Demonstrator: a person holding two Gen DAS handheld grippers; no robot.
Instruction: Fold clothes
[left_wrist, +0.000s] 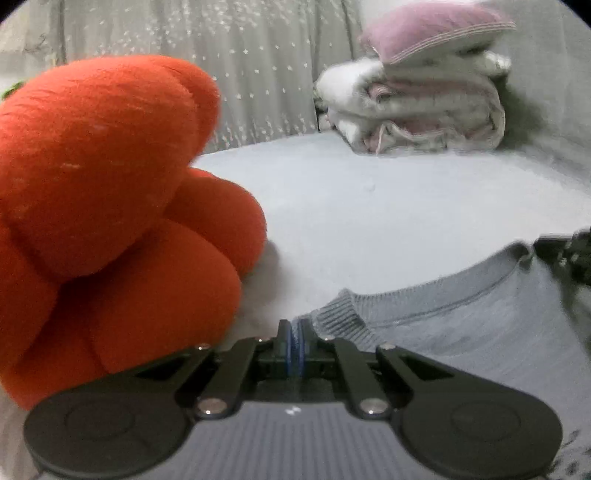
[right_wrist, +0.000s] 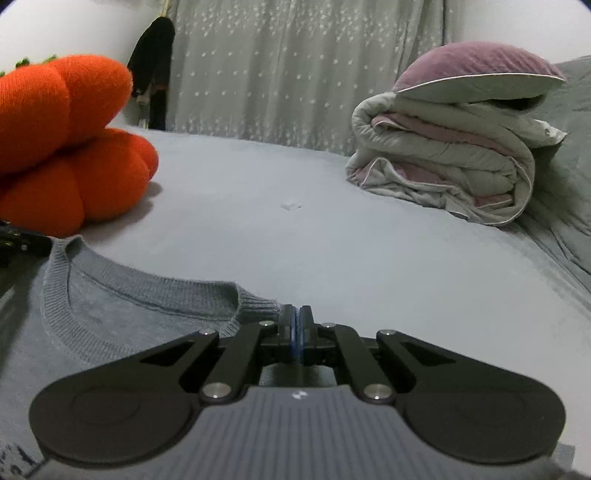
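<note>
A grey-blue knit sweater (left_wrist: 461, 332) (right_wrist: 110, 314) lies flat on the bed with its ribbed collar facing away from me. My left gripper (left_wrist: 295, 326) is shut, its blue pads pinched together at the sweater's left shoulder edge beside the collar. At the opposite shoulder edge, my right gripper (right_wrist: 296, 314) is shut the same way. Each gripper's black body shows at the edge of the other's view: the right gripper (left_wrist: 569, 254), the left gripper (right_wrist: 18, 240). The fabric inside the pads is hidden.
A big orange knotted plush cushion (left_wrist: 110, 203) (right_wrist: 66, 155) sits close on the left. A folded quilt stack (left_wrist: 424, 110) (right_wrist: 443, 173) with a purple pillow (right_wrist: 476, 70) stands at the back right. Pale bed sheet (right_wrist: 332, 229) lies beyond the collar, a curtain (right_wrist: 277, 74) behind.
</note>
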